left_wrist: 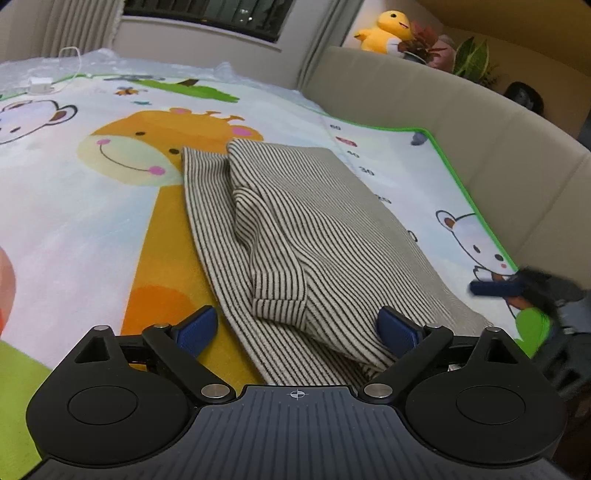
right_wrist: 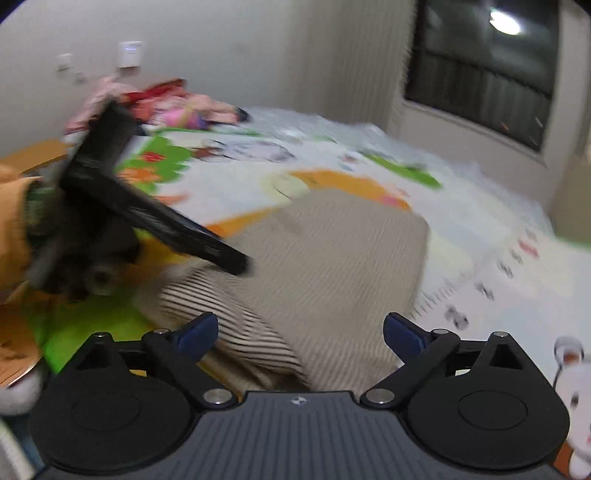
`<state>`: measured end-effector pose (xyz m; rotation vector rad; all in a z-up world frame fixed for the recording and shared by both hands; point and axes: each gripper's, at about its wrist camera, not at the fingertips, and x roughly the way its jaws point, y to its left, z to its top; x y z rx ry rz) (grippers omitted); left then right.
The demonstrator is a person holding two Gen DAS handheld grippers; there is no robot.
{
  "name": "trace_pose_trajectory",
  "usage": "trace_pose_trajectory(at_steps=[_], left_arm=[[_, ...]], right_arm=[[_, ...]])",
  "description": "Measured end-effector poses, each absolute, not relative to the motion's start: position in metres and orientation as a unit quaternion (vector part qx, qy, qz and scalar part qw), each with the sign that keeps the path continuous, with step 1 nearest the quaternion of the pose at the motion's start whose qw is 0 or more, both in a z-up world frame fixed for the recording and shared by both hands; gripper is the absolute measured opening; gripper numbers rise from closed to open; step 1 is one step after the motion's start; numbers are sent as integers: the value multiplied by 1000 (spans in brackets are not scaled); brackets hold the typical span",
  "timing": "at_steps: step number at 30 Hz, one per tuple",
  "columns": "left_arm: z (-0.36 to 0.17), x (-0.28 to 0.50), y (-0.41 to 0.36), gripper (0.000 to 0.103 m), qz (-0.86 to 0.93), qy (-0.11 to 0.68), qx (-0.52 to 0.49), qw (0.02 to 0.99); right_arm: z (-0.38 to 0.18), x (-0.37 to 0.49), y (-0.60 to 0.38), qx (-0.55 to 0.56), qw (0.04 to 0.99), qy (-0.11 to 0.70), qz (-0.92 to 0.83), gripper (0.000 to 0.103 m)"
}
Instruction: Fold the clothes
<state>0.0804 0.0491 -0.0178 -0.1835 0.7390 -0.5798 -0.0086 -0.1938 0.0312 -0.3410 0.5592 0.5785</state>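
Observation:
A striped cream-and-black garment (left_wrist: 303, 236) lies partly folded on the cartoon play mat (left_wrist: 92, 206), one sleeve laid across its body. My left gripper (left_wrist: 297, 328) is open, its blue pads either side of the garment's near edge, holding nothing. The right gripper shows blurred at the right edge of the left wrist view (left_wrist: 517, 288). In the right wrist view my right gripper (right_wrist: 300, 330) is open over the garment's (right_wrist: 332, 258) near edge, empty. The left gripper (right_wrist: 155, 218) appears there as a dark blurred shape at the left, over the garment's far side.
A beige padded bed rail (left_wrist: 461, 122) curves along the mat's right side. A yellow plush toy (left_wrist: 388, 31) and plants sit behind it. A white charger and cable (left_wrist: 42, 85) lie at the far left. Pink clothes (right_wrist: 173, 107) are piled by the wall.

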Motion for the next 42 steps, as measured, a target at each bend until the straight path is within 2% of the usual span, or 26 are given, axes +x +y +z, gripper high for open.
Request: trace_pose_trajectory(at_steps=[10,11,13,20,24,30,36,38,42], left_arm=[[-18,81,47,100,-277,357,-90,888],[-17,81,47,100,-277,357,-90,887],[-17,81,47,100,-276,359,-91,887],[-9,73,56,100,-285,351,-87,888],[6,52,73,102,-305,314,-58,897],[23,15,71,103,-366,260,65,891],[1,16,17,103,-359,243,179,883],[-3,28,5,103,-335,245,178,892],[5,55,10,103,-330,274,90,899]], right_arm=[[-22,-24,-138,-326,871,214,299,98],[-19,-19,-139,-307,874,227,300,98],[-13,-2,-148,-250,885,259,295,89],[-3,45,-187,-34,893,343,289,89],[-2,68,-214,99,874,372,295,88],[-12,73,-225,136,865,374,305,88],[3,42,-212,49,893,340,292,87],[11,22,-205,-21,909,302,287,87],[1,2,-182,-184,917,243,259,88]])
